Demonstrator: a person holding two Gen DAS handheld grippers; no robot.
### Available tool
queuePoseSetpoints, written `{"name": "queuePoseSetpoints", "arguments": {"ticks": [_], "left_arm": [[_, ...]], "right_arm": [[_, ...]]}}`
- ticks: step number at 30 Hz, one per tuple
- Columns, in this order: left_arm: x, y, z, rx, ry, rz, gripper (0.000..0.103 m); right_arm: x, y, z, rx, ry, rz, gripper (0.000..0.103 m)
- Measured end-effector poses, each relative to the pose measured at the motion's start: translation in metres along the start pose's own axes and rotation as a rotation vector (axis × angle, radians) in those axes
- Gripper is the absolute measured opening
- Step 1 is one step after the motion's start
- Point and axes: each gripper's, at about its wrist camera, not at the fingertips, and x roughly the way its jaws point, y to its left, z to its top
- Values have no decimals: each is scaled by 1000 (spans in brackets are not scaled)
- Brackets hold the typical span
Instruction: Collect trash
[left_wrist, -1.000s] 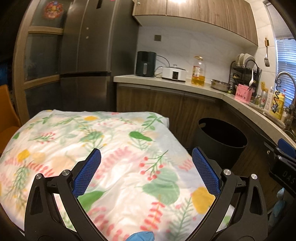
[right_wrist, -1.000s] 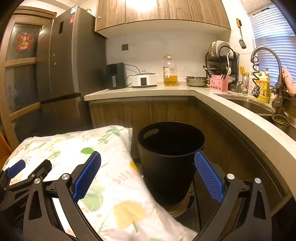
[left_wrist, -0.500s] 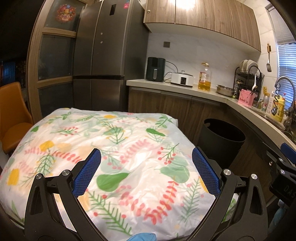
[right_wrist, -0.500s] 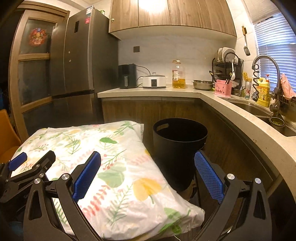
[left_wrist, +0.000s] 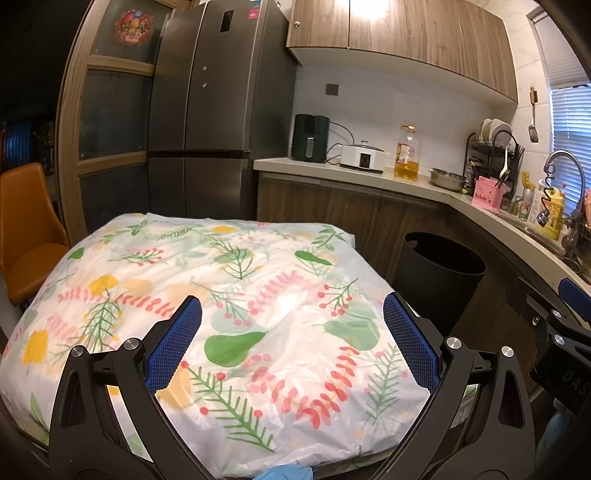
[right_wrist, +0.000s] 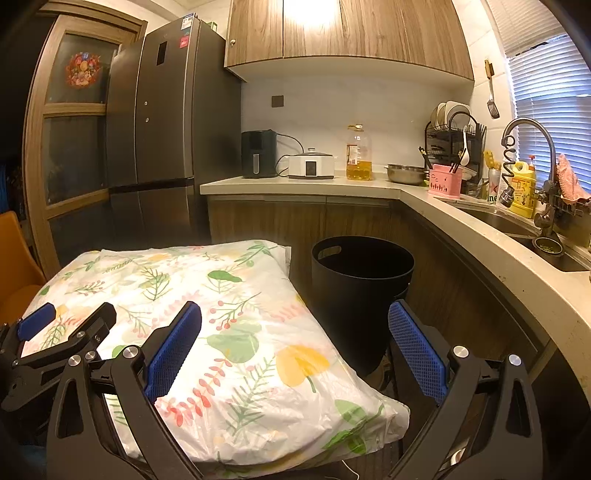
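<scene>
The left gripper (left_wrist: 291, 345) is hovering over a table draped in a floral plastic tablecloth (left_wrist: 236, 295), its jaws spread wide and holding nothing. The right gripper (right_wrist: 295, 349) is hanging over the table's right edge, its jaws likewise gaping and empty, with one blue pad above the cloth and the other above the gap beside it. No loose trash is showing on the cloth in either view. A black trash bin (right_wrist: 360, 291) is standing on the floor just beside the table's far right corner, between the table and the wooden cabinets under the worktop (right_wrist: 369, 186). On that worktop an air fryer (right_wrist: 258, 153), a white cooker (right_wrist: 311, 167), an oil bottle (right_wrist: 358, 155) and a steel bowl (right_wrist: 405, 173) are sitting in a row. A tall dark refrigerator (left_wrist: 218, 110) is standing behind the table, and an orange chair (left_wrist: 26, 229) is sitting at its left.
</scene>
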Motion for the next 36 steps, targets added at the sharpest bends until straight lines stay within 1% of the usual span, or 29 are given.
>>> {"name": "queuePoseSetpoints", "arguments": {"ticks": [13, 29, 36], "left_arm": [[2, -4, -1, 5, 12, -15, 97], [2, -7, -1, 4, 4, -12, 97], [2, -1, 2, -1, 0, -8, 97]], "right_arm": [[0, -3, 0, 8, 5, -10, 97], [1, -3, 1, 9, 2, -15, 97], [1, -2, 1, 10, 0, -16, 97]]}}
